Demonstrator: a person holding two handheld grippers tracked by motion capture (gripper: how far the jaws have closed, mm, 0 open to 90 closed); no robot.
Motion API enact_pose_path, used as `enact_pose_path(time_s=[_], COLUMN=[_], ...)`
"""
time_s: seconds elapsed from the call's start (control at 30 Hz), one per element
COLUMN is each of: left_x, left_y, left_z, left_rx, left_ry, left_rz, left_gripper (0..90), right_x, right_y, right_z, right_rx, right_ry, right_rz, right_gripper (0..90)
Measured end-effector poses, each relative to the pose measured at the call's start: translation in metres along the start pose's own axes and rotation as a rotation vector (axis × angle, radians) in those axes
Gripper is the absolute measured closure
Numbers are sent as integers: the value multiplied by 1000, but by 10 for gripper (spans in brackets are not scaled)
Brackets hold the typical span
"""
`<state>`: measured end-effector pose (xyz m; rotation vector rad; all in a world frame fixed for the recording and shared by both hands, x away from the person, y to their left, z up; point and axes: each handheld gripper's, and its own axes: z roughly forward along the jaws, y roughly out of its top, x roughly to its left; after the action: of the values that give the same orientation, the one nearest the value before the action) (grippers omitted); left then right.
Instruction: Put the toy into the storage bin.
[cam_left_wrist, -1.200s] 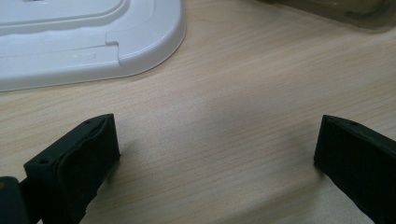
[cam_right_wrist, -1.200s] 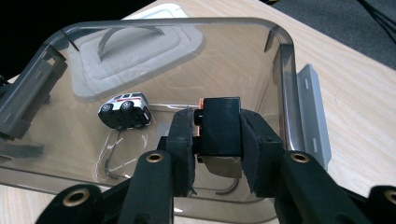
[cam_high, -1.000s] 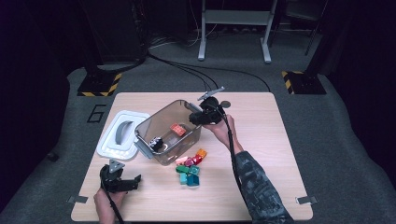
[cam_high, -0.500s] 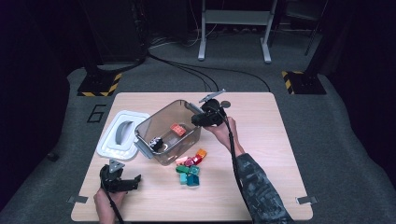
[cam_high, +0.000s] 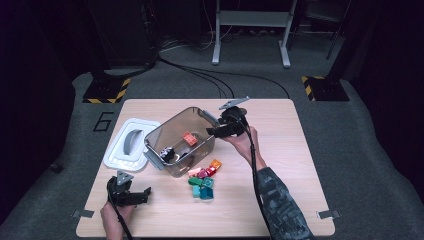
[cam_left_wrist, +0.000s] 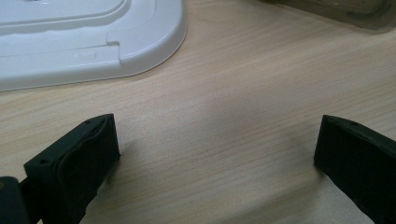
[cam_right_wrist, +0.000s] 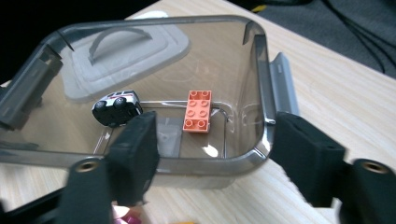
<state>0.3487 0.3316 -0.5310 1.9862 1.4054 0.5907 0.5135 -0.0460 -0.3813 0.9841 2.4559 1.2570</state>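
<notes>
Left gripper (cam_high: 131, 192) is idling near the table (cam_high: 300, 150) edge, fingers wide, nothing between them. Loose bricks (cam_high: 202, 181) are waiting beside the clear bin (cam_high: 172, 131). Right gripper (cam_high: 212, 131) is hanging at the bin's far rim, fingers having just been opening, empty. Orange brick (cam_right_wrist: 198, 111) and toy car (cam_right_wrist: 116, 107) are lying inside; most bricks still left, likely.

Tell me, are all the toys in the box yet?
Not yet. An orange brick and a toy car already lie inside the clear box. The right gripper hangs over the box rim, its jaws have just been opening, and nothing is between them. A pile of coloured bricks is left on the table. The left gripper rests open near the white lid.
</notes>
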Motion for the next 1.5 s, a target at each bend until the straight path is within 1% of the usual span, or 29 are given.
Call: enact_pose_path(time_s=[0.13, 0.23, 0.3, 0.33, 0.37, 0.4, 0.43, 0.47, 0.57, 0.6, 0.63, 0.67, 0.7, 0.73, 0.8, 0.87, 0.9, 0.93, 1.0, 1.07, 1.1, 1.13, 1.17, 1.2, 1.23, 1.3, 1.4, 1.43, 1.5], left_x=[0, 0, 0, 0, 0, 0, 0, 0, 0, 0, 0, 0, -1, -1, -1, -1, -1, -1, -1, -1, -1, 0, 0, 0, -1, -1, -1, -1, -1], left_y=[0, 0, 0, 0, 0, 0, 0, 0, 0, 0, 0, 0, 0, 0, 0, 0, 0, 0, 0, 0, 0, 0, 0, 0, 0, 0, 0, 0, 0], left_z=[0, 0, 0, 0, 0, 1, 1, 1, 1, 1, 1, 1, 1, 1, 1, 1, 1, 1, 1, 1, 1, 1, 1, 1, 1, 1, 1, 1, 1], left_rx=[0, 1, 0, 0, -5, -8, -8, -8, -8, -8, -8, -8, -16, -16, -17, -16, -16, -16, -16, -16, -16, -8, -10, -8, -16, -16, -16, -17, -16], left_ry=[0, 0, 0, 0, 0, 0, 0, 0, 0, 0, 0, 0, 2, 2, 2, 2, 1, 1, 1, 1, 1, 0, 0, 0, 2, 1, 1, 2, 2], left_rz=[-1, 1, 0, 0, 0, -1, -1, -2, -1, -1, -1, -1, -12, -11, -12, -12, -12, -11, -11, -12, -12, -1, -3, -1, -11, -11, -12, -12, -11], left_gripper=[0, 0, 0, 0, 0, 0, 0, 0, 0, 0, 0, 0, 0, 0, 0, 0, 0, 0, 0, 0, 0, 0, 0, 0, 0, 0, 0, 0, 0], right_x=[-1, -2, -2, -3, -2, -2, -1, -1, 0, 1, 1, 3, 3, 4, 6, 7, 8, 9, 9, 13, 14, 15, 16, 16, 16, 17, 20, 21, 21], right_y=[-10, -26, -39, -48, -54, -63, -68, -77, -93, -98, -101, -103, -104, -105, -106, -107, -108, -109, -111, -111, -110, -110, -110, -109, -109, -107, -107, -108, -108], right_z=[-10, -14, -13, -12, -10, -7, -5, 0, 11, 17, 20, 25, 28, 31, 38, 44, 45, 48, 52, 55, 55, 56, 57, 56, 56, 55, 57, 58, 60], right_rx=[-9, -1, 8, 18, 31, 43, 52, 67, 93, 104, 106, 114, 114, 126, 122, 118, 125, 134, 128, 128, 134, 131, 135, 133, 121, 107, 127, 137, 142], right_ry=[-13, -21, -26, -28, -31, -34, -33, -32, -24, -31, -26, -21, -20, -15, -7, 9, 9, 13, 19, 21, 29, 32, 33, 33, 33, 40, 45, 41, 38], right_rz=[8, 21, 30, 29, 41, 42, 46, 56, 61, 62, 59, 70, 61, 52, 61, 65, 78, 77, 73, 65, 67, 66, 63, 63, 52, 50, 51, 55, 49], right_gripper=[228, 209, 203, 200, 199, 197, 196, 190, 192, 214, 238, 272, 317, 360, 440, 493, 508, 516, 540, 556, 556, 552, 544, 543, 535, 509, 491, 492, 503])
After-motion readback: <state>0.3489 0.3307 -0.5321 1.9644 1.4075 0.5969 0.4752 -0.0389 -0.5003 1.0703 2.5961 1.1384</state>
